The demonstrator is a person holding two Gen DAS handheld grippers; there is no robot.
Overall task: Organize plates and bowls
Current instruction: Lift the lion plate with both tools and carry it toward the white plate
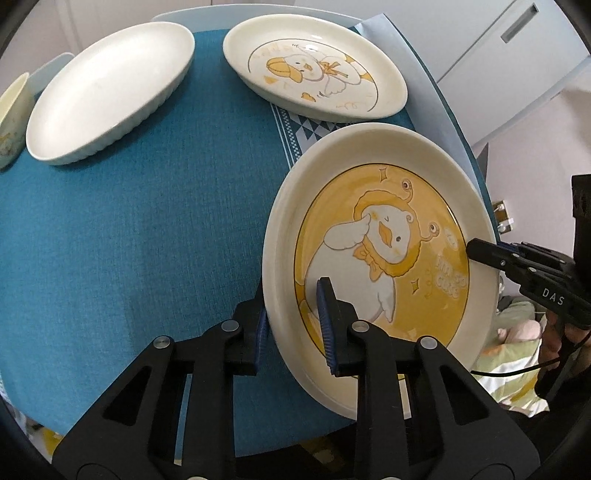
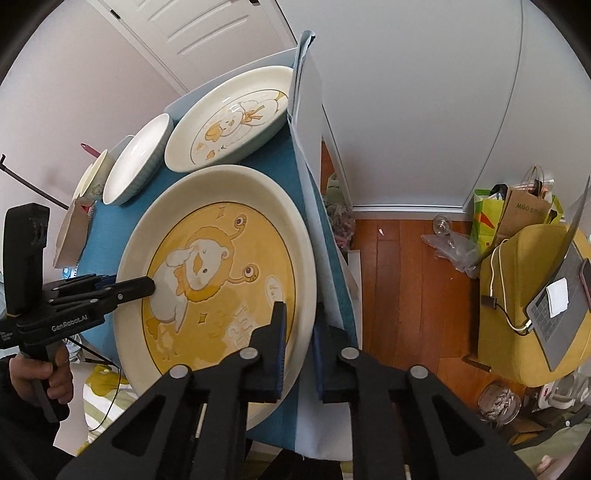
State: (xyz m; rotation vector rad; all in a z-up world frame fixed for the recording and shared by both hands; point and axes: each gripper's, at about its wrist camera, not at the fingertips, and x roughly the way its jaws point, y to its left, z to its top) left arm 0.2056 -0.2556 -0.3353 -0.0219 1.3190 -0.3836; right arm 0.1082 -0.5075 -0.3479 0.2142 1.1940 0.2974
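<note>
Yellow plate (image 1: 380,236) at the surface's edge, rim clamped from two sides: left hand-held gripper (image 1: 295,332) closed on the near rim at 6 o'clock in the left view, one finger inside the well, one outside; right hand-held gripper (image 2: 299,350) closed on the opposite rim, seen at 3 o'clock in the left view and at 6 o'clock in its own. Printed with a white duck in a yellow hood; nothing lying in it.

Only in the left view: patterned cloth border (image 1: 295,129) between the yellow plate and the duck plate (image 1: 314,70) at 12 o'clock, and the full oval of the white dish (image 1: 107,88) at 10 o'clock, with a cup (image 1: 11,118) at 9 o'clock. All three empty as far as shown.

Only in the right view: a hand (image 2: 48,376) on the left gripper's handle at 8 o'clock, wooden floor (image 2: 406,295) at 3 o'clock, paper bags (image 2: 517,210), a yellow seat (image 2: 517,266) carrying a laptop (image 2: 561,306), and a white door (image 2: 207,33) at 12 o'clock.

Surface covered in blue cloth (image 1: 147,221).
</note>
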